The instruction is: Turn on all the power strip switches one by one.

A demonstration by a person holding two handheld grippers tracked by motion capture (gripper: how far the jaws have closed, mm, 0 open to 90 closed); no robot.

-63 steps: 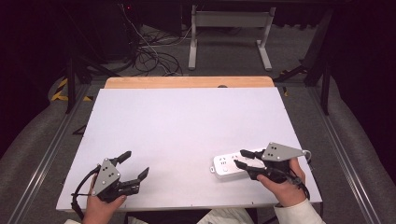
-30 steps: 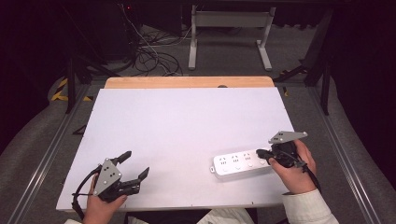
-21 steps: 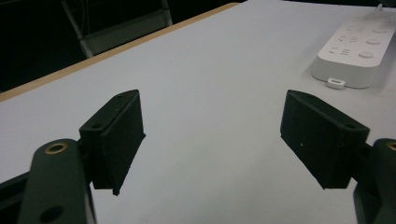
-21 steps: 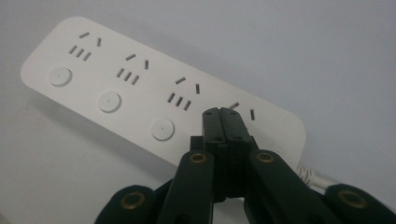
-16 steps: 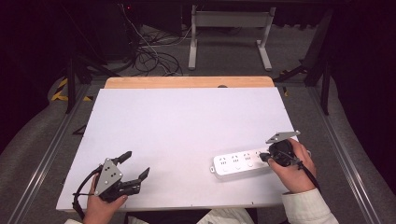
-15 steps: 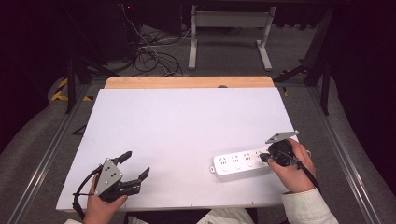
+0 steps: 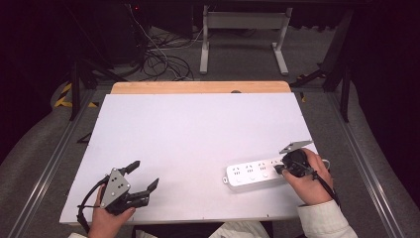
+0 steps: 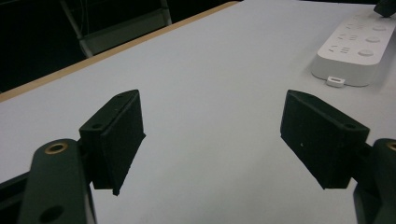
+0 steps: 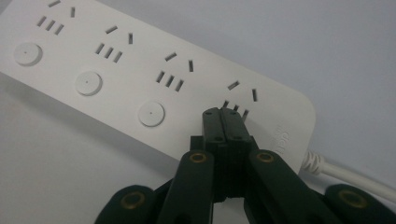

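A white tabletop (image 7: 198, 134) is seen from the high view, with a wooden strip along its far edge. Near its front right part lies a white power strip (image 7: 252, 173), flat and roughly crosswise, with its cord leaving the right-hand end under the person's right hand (image 7: 309, 181).

The right tool (image 7: 280, 168) is held over the right-hand end of the power strip. In the right gripper view its jaws are pressed together with nothing between them, and the joined tips (image 9: 226, 116) are set down on or just above the strip at the last socket group, where that group's round button would be expected; contact cannot be told for certain. Three more round buttons (image 9: 151, 114) are seen along the strip toward its other end, each beside its own socket slots.

The left tool (image 7: 141, 181) is held low over the front left of the tabletop, well apart from the strip, with its jaws spread wide and nothing between them; the strip's near end shows far off in the left gripper view (image 8: 355, 46).

The work in hand is judged to be the pressing of a switch button with the closed tips. The approach looks done; whether the button has been pushed in cannot be read. The other three buttons appear untouched, and no plug is seated in any socket.
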